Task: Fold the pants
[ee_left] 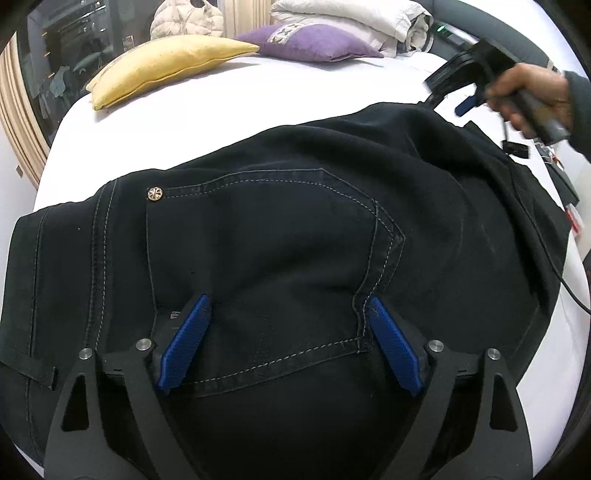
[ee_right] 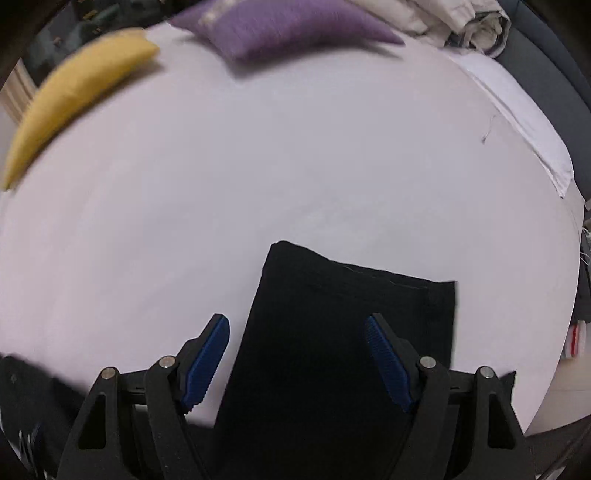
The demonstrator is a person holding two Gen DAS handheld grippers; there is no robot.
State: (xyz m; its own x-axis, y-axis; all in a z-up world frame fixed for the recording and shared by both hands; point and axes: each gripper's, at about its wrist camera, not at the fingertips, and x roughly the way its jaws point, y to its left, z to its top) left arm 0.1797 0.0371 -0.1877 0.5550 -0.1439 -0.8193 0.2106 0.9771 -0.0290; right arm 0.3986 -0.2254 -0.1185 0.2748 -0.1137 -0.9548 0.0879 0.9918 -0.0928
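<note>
Black pants (ee_left: 295,229) lie spread on the white bed (ee_left: 258,96), seat side up, with a back pocket and a brass rivet showing. My left gripper (ee_left: 290,304) is open with its blue pads just over the back pocket. My right gripper (ee_right: 297,325) is open and empty, hovering above the hem end of a pant leg (ee_right: 332,332). The right gripper (ee_left: 461,107) also shows in the left wrist view, held by a hand at the far right edge of the pants.
A yellow pillow (ee_left: 166,66) and a purple pillow (ee_left: 314,42) lie at the far side of the bed, with a folded white duvet (ee_left: 351,14) behind them. A cable and tags (ee_left: 554,162) lie at the right edge.
</note>
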